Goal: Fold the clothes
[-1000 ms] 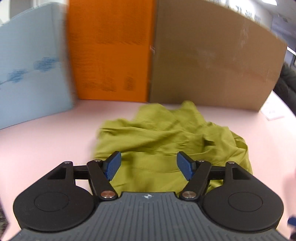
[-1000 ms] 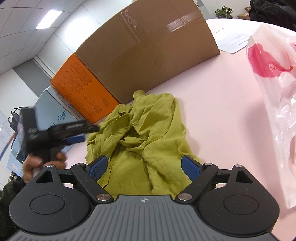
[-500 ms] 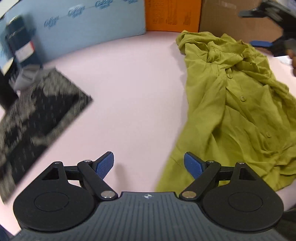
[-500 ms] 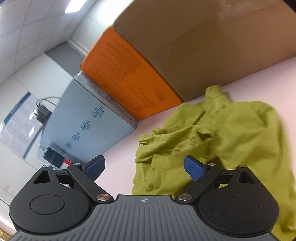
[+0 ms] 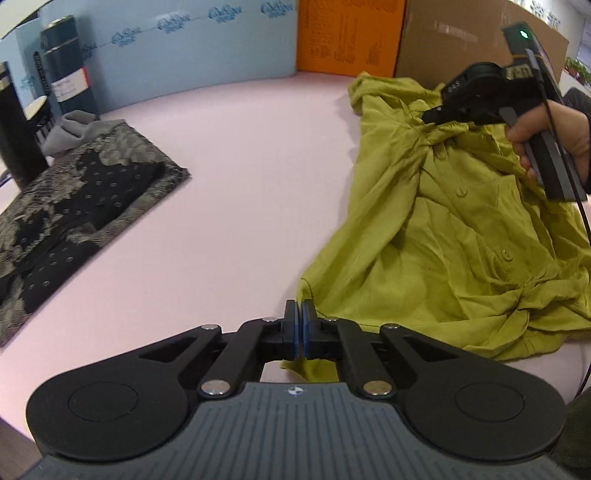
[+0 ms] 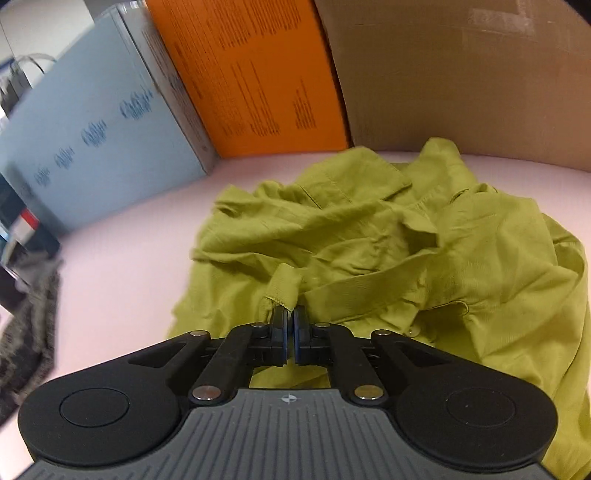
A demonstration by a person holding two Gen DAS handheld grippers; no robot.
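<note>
An olive-green button shirt (image 5: pixel 443 236) lies crumpled on the pink table (image 5: pixel 240 166), right of centre in the left wrist view. My left gripper (image 5: pixel 298 314) is at the shirt's near left hem corner. Its jaws are closing hard, pads together, with the hem edge pinched between them. My right gripper (image 5: pixel 430 116), held by a hand (image 5: pixel 554 133), is at the far, collar end of the shirt (image 6: pixel 424 258). In the right wrist view the right gripper (image 6: pixel 290 314) is closing tight on a small upright fold of cloth (image 6: pixel 282 286).
A dark patterned folded garment (image 5: pixel 74 206) and a grey cloth (image 5: pixel 77 125) lie at the left. A blue box (image 5: pixel 184 55), an orange box (image 5: pixel 347 33) and a cardboard box (image 5: pixel 461 48) wall the far edge. Dark cylinders (image 5: pixel 62 70) stand far left.
Both grippers stood open before and are now shut on the shirt. The left swung from above the shirt to its near hem corner. The right moved down onto the collar end.
</note>
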